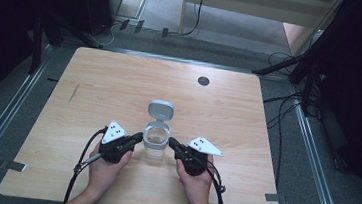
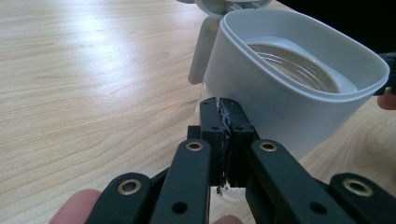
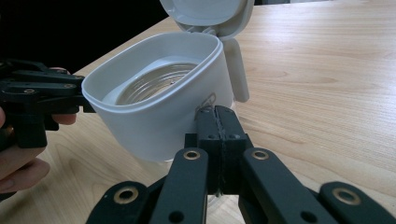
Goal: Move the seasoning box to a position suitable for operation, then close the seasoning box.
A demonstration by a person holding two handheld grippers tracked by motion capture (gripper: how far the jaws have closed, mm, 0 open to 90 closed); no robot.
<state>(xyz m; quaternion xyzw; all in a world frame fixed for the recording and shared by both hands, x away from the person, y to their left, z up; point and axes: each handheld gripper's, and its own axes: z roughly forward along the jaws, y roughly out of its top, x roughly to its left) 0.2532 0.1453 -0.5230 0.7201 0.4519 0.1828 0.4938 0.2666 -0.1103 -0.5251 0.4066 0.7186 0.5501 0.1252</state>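
A clear jar with a white collar (image 1: 156, 139) stands at the near middle of the wooden table (image 1: 115, 85). Its white flip lid (image 1: 161, 109) is swung open toward the far side. My left gripper (image 1: 139, 137) is shut, its tips against the jar's left side. My right gripper (image 1: 171, 142) is shut too and touches the jar's right side. In the left gripper view the closed jaws (image 2: 223, 106) meet the white collar (image 2: 280, 107) with nothing between them. In the right gripper view the closed jaws (image 3: 217, 113) press on the collar (image 3: 159, 119), and the left gripper (image 3: 44, 93) shows beyond it.
A dark round grommet (image 1: 203, 80) sits near the table's far edge. Black cables (image 1: 283, 109) lie on the floor at the right, and dark stands (image 1: 319, 55) flank the table. Bare wood stretches to the left, right and far side of the jar.
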